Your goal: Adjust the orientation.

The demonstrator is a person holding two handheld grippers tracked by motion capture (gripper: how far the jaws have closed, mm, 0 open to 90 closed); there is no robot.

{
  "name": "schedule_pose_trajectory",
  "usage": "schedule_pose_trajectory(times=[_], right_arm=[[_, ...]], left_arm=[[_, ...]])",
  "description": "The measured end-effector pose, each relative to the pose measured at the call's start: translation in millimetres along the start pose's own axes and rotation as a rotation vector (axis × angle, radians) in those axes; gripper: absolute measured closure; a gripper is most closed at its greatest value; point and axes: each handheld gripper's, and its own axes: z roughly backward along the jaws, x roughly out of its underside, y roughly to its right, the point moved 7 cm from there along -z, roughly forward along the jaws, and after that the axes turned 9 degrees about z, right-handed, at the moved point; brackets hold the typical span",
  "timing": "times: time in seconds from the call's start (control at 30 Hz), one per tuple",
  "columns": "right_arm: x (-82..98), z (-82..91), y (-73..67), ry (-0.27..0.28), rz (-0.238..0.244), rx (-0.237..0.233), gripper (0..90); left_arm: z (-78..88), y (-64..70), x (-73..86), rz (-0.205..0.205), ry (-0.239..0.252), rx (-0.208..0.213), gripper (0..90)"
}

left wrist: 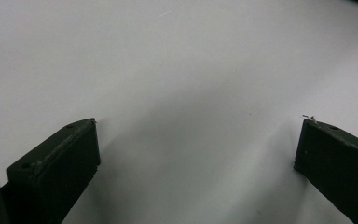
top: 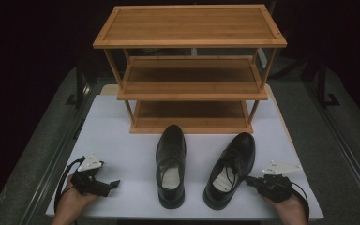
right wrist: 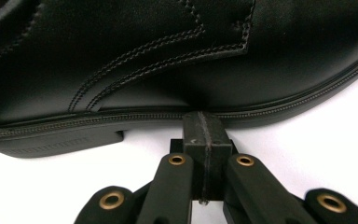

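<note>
The right hand-held gripper, gripped in a person's right hand at the near right of the white surface, rests with its jaws pressed fully together and nothing between them. In the right gripper view the closed tip sits at the welt of a black leather shoe, just ahead of the heel block, low against the shoe's side; whether it actually touches the leather cannot be told. A grey three-cornered plate tops the tool, and a cable loops off behind the hand.

The left hand-held gripper, held in the left hand at the near left corner, has its jaws spread wide. In the left gripper view its two black jaws stand far apart over bare white surface, holding nothing.

Between the two tools stand a pair of black lace-up dress shoes, toes pointing away from the person. The left shoe sits straight, near the middle of the surface; the right shoe is angled with its toe tipped toward the right, its heel end just beside the right tool.

Beyond the shoes, at the far side of the surface, stands a three-tier bamboo shoe rack, all of its shelves bare. The left shoe's toe lies just in front of the lowest shelf.
</note>
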Motion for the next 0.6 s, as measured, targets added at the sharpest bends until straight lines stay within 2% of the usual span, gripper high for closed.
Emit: schedule_pose_trajectory(times=[0.6], right_arm=[[-27.6,-27.7,-6.4,-0.022,0.060,-0.041,90.0]], left_arm=[[0.0,0.0,0.0,0.000,0.002,-0.001,0.0]])
